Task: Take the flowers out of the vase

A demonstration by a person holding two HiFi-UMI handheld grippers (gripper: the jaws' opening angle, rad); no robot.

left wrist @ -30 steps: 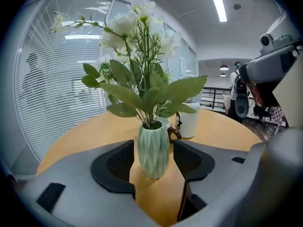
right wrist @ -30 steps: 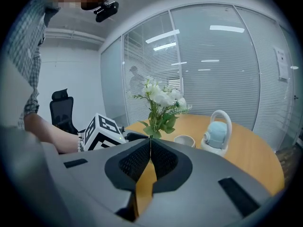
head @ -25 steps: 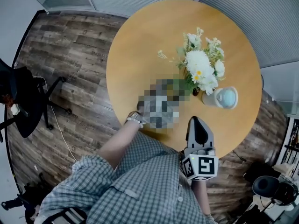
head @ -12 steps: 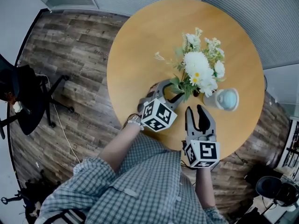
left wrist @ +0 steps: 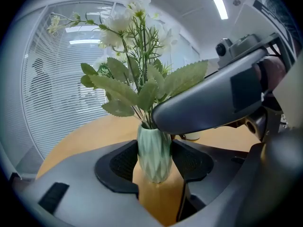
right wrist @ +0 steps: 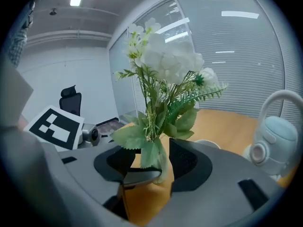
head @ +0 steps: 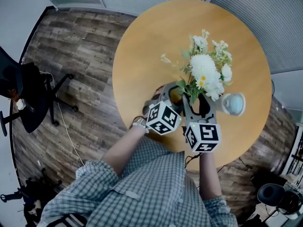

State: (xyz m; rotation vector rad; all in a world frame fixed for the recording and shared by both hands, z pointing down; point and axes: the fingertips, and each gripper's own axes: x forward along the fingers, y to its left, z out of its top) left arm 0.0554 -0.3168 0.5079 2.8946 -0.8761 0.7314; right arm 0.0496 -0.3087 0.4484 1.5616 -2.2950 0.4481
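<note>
Both busy: L gripper (left wrist: 156, 163) clamps vase (left wrist: 153, 145); R gripper (right wrist: 152, 162) jaws just opened wide round flowers (right wrist: 168, 60).

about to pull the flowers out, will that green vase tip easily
Probably top-heavy: the vase is narrow and the flowers spread wide above it. The left hand-held gripper closed on its body should steady it. Its smooth faceted surface might slip.

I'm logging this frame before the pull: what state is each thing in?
Pale green faceted vase: upright on round wooden table, flowers inside.
White artificial flowers with green leaves: in the vase, ungripped.
Left gripper: shut on the vase.
Right gripper: open, jaws have just been opening, leaves between them.
</note>
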